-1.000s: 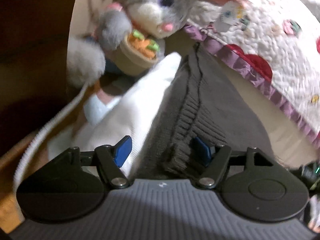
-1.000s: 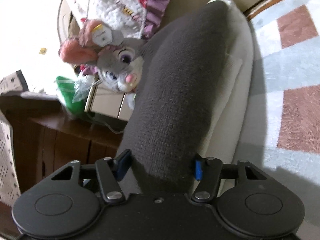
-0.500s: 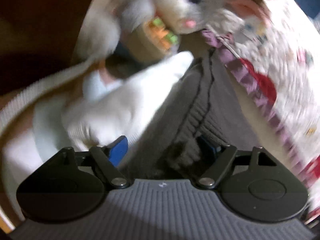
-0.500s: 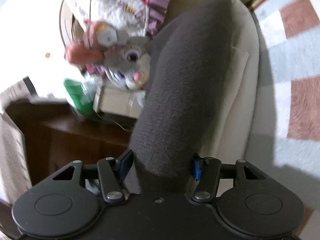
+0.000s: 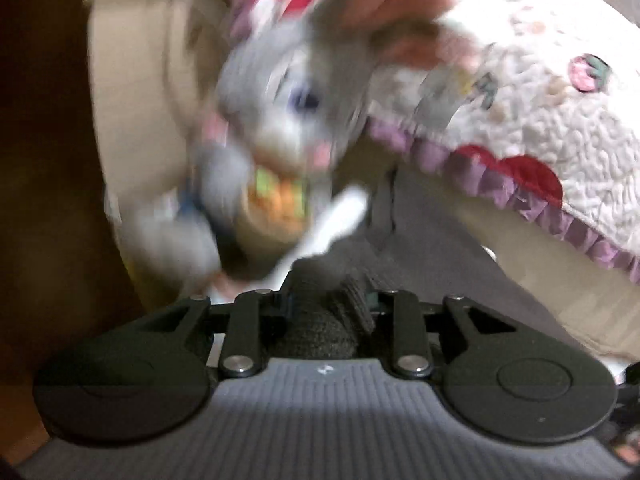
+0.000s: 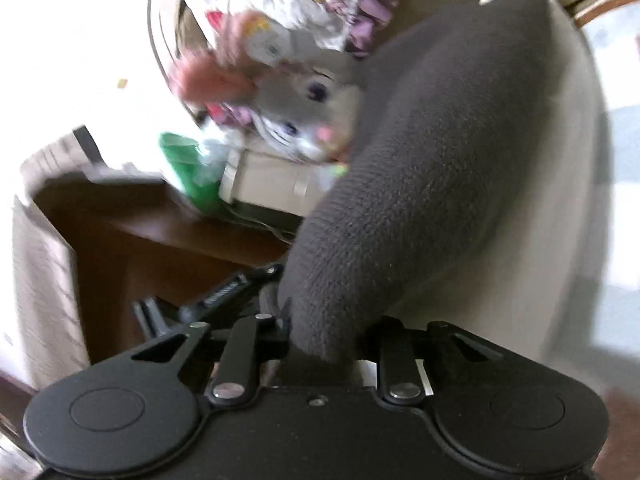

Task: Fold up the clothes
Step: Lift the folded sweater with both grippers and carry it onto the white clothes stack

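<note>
A dark grey knit garment [image 5: 420, 248] lies over a cream cushion [image 5: 568, 296]. My left gripper [image 5: 330, 304] is shut on its ribbed edge, which bunches between the jaws. In the right wrist view the same grey garment [image 6: 440, 152] stretches away from my right gripper [image 6: 324, 340], which is shut on another part of it. A white cloth [image 5: 332, 220] lies beside the grey garment on the left.
A grey plush rabbit [image 5: 288, 112] with a carrot basket sits just ahead, also in the right wrist view [image 6: 308, 108]. A quilted white blanket [image 5: 540, 100] with purple trim lies to the right. A dark wooden table [image 6: 160, 248], a cardboard box [image 6: 272, 184] and a green bag [image 6: 188, 168] stand left.
Both grippers have closed from open onto the grey garment. The left gripper has moved forward toward the plush rabbit; the view is blurred with motion.
</note>
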Motion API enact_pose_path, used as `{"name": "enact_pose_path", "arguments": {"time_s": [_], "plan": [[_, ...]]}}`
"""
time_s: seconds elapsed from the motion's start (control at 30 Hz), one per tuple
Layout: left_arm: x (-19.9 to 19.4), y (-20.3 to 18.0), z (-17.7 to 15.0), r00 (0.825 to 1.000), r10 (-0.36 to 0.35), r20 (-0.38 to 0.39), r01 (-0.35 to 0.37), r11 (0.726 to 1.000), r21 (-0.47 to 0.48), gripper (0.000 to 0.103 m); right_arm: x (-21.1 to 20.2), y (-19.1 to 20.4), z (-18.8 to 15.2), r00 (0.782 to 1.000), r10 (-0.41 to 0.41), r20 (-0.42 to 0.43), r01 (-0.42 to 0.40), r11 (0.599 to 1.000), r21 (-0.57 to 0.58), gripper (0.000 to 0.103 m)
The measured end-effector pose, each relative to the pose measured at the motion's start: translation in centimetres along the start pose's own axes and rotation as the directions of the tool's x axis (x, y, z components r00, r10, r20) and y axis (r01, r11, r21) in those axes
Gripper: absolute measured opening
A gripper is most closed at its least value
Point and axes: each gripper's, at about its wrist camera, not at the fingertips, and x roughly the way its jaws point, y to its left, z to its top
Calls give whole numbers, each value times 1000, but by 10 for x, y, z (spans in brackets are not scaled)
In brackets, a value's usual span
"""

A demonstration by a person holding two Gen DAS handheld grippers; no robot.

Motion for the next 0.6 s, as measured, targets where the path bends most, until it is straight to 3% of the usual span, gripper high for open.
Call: {"name": "enact_pose_path", "arguments": {"time_s": [0.07,0.1,0.13,0.17,0.2,0.27,0.3,0.37,0.43,0.53,0.6], "plan": [[-6,-3,18,999,46,18,-47,997,69,27,16,15,2,999,-7,-36,6,999,-35,25],[-3,-1,22,997,75,4,-75,993,87,29,29,20,0,997,-50,-67,44,996,-83,26],[13,9,14,991,118,-61,-113,991,78,30,42,23,-4,988,-126,-92,111,982,-151,28],[27,16,2,977,182,-112,-172,981,95,28,53,24,-11,968,-226,-111,195,952,-237,28],[36,20,-11,951,284,-123,-268,954,136,26,63,23,-19,942,-312,-119,263,912,-315,29],[37,25,-34,894,441,-80,-421,888,183,26,64,11,-35,923,-366,-120,304,883,-357,39],[29,26,-44,875,482,-39,-470,867,167,26,62,4,-43,919,-376,-120,313,879,-360,42],[-8,25,-59,883,466,55,-467,884,11,26,44,-10,-50,935,-337,-114,293,912,-287,56],[-46,15,-71,914,384,132,-365,919,-150,28,21,-16,-52,954,-285,-89,259,938,-231,65],[-67,-17,-85,953,240,185,-204,959,-197,39,-14,-19,-45,972,-233,-8,227,954,-198,69],[-60,-39,-96,969,161,189,-123,972,-199,41,-28,-28,-30,972,-224,69,231,966,-115,83]]}}
